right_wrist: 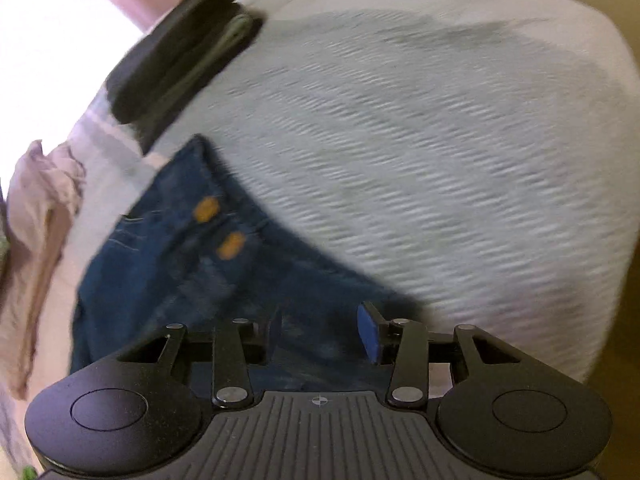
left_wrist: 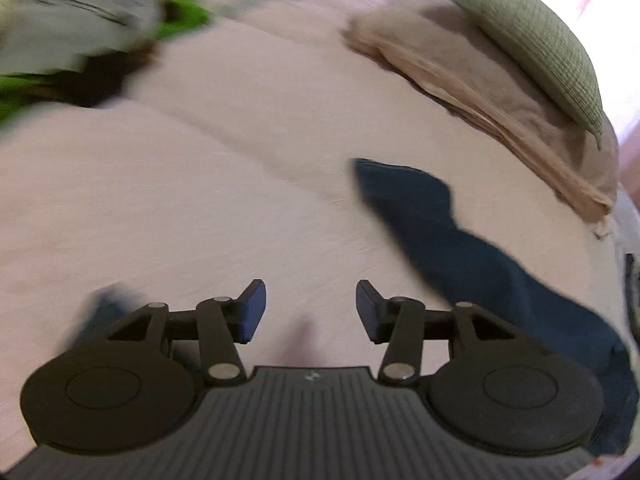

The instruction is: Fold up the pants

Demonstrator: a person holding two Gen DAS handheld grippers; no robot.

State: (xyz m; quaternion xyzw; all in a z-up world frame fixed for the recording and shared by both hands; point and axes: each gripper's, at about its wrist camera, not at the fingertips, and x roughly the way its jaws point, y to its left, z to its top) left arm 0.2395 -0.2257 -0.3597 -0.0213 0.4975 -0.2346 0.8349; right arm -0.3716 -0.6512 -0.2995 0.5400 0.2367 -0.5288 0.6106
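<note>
The dark blue jeans (right_wrist: 168,264) lie flat on the bed, with 2 orange patches showing on the denim near their upper end. In the left wrist view a blurred stretch of the same dark blue fabric (left_wrist: 460,248) runs diagonally toward the lower right.

bed (left_wrist: 200,200) | on it: jeans (right_wrist: 168,264), beige blanket (left_wrist: 500,92), dark folded stack (right_wrist: 180,60), possibly clothes
</note>
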